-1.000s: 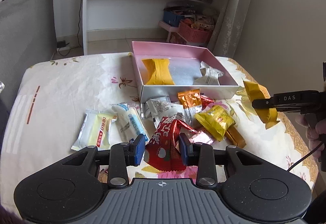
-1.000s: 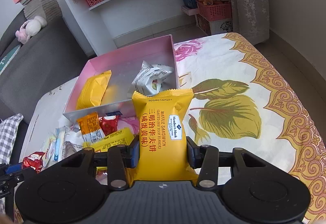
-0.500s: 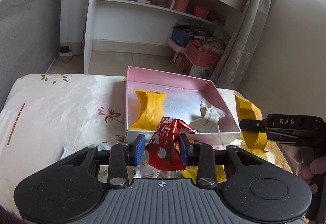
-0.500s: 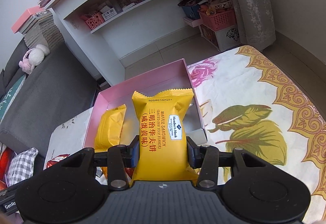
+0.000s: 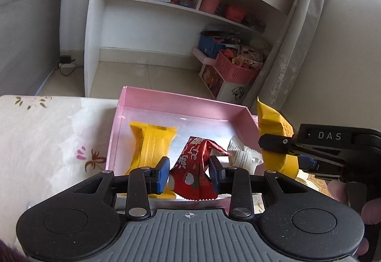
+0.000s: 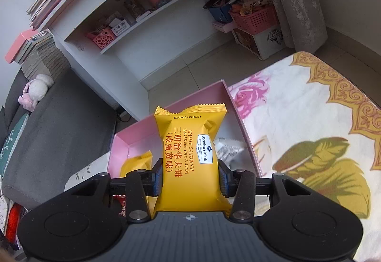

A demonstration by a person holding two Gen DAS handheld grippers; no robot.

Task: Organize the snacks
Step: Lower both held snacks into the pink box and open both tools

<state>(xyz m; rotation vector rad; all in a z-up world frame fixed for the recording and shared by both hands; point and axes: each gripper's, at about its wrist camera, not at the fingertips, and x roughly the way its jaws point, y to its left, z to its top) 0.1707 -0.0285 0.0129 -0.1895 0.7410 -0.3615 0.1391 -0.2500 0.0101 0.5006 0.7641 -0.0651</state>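
- The left hand-held gripper [image 5: 189, 172] is clamped on a crumpled red snack packet [image 5: 195, 171], holding it over the near edge of the pink box [image 5: 181, 101].
- The right hand-held gripper [image 6: 190, 177] pinches a yellow waffle sandwich packet [image 6: 189, 157] by its sides, upright, with the box's right wall just below and behind it.
- Two snacks lie in the box: a second yellow packet [image 5: 150, 145] at the left and a white crinkled packet [image 5: 241, 155] toward the right.
- The box sits on a table under a floral cloth [image 6: 297, 124].
- Risk of collision: both tools are aimed at the same small box, and in the left wrist view the right one [image 5: 293, 150] is close beside the box's right wall. Lowering both together could knock them against each other or shove the box.
- Risk of a miss: the yellow packet hangs over the right wall rather than clearly over the floor of the box, so letting go there could drop it on the rim or outside.
- Risk of a snag: the red wrapper is soft and creased, so it may cling to a pad or land on the packet already inside.
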